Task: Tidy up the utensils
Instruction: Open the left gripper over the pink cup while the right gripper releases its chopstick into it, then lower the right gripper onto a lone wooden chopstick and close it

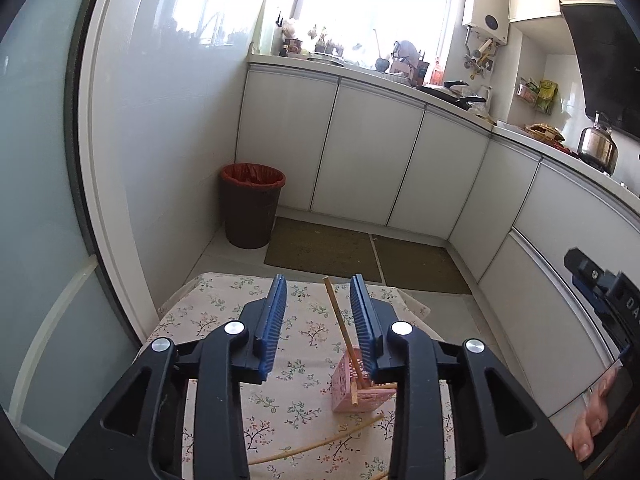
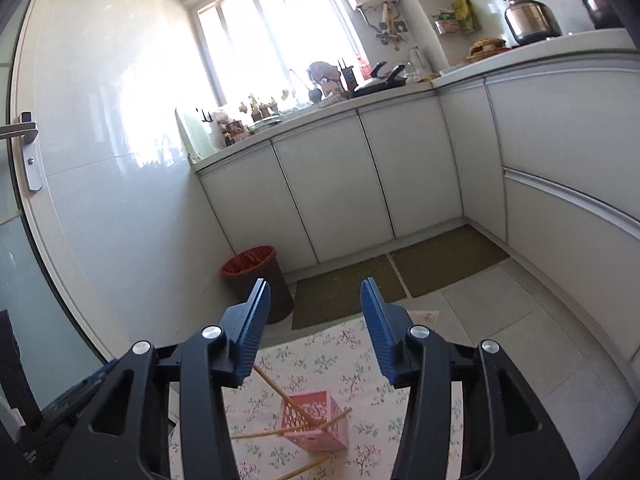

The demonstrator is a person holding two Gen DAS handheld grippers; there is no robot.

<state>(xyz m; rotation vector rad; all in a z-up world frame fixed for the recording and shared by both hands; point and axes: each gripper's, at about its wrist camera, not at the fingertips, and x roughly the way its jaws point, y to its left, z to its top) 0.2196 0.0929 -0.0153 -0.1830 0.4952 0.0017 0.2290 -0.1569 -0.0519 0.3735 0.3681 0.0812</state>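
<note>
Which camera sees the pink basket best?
The right wrist view: the pink basket shows nearly whole between the open right gripper. In the left wrist view, the left gripper partly hides it.

Holder on the surface, bin and mats beyond.

The holder (image 2: 316, 420) stands on the surface (image 2: 360, 364) with chopsticks (image 2: 276, 390) leaning in it; another chopstick (image 1: 316, 446) lies beside it. On the floor behind, a bin (image 1: 252, 210) sits left of two mats (image 1: 324, 250).

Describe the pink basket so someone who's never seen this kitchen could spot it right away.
Find the small table with the floral cloth in front of the white cabinets. The pink basket sits on it: a small lattice-sided box, the only pink thing there, with chopsticks poking out.
</note>
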